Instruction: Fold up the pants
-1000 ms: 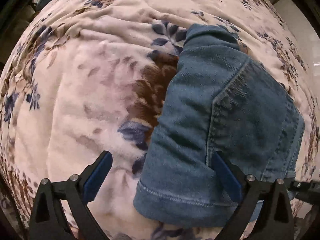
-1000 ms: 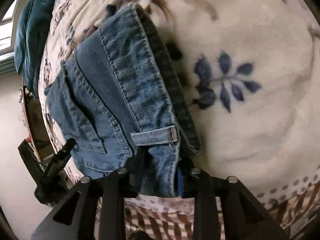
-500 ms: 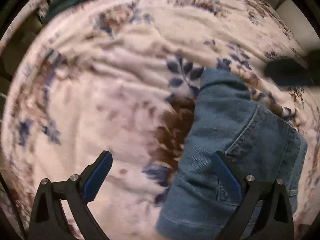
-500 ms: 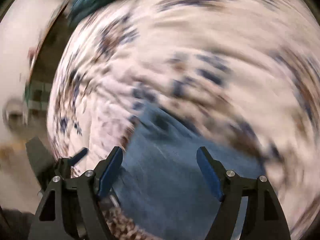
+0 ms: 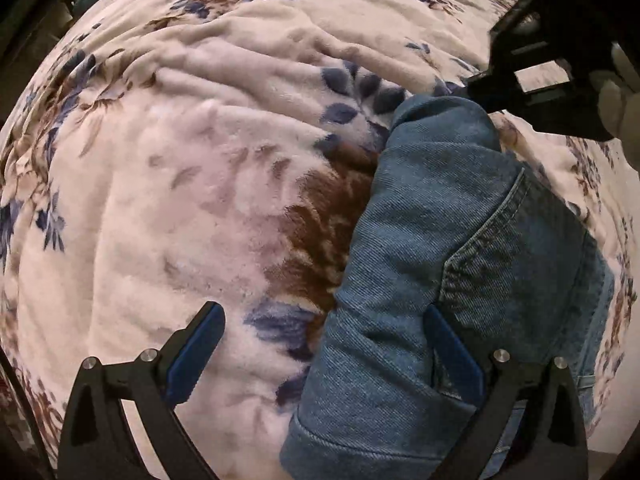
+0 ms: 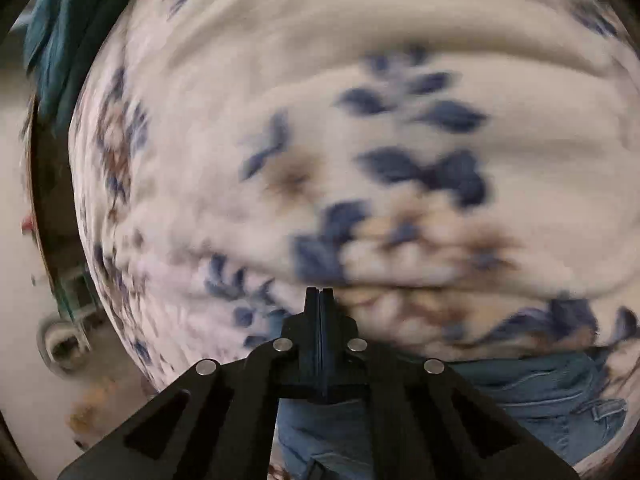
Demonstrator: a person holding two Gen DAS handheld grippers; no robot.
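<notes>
Released since a second ago, the jeans (image 5: 440,280) no longer sit between the fingers of the right gripper (image 6: 320,294), which then pinched the waistband; its jaws are now pressed flat together with nothing between them. Half a second ago those jaws stood wide apart over the denim. Right wrist view: blurred; the closed tips point at the flowered blanket (image 6: 360,80), and the jeans lie below and behind them at the lower edge of the picture. Left wrist view: the left gripper (image 5: 324,344) stands wide open, as in both earlier pictures, pointing down at the bed. Its left pad (image 5: 192,354) is over bare blanket; its right pad (image 5: 452,356) is over the denim near the pocket seam, and whether it touches the cloth cannot be told. The jeans lie folded into a compact bundle on the blanket, right of centre, hem toward the lower edge. At upper right the dark frame of the right gripper, borne by a hand (image 5: 618,96), has come in just beside the far end of the bundle; a second ago that corner showed only blanket
</notes>
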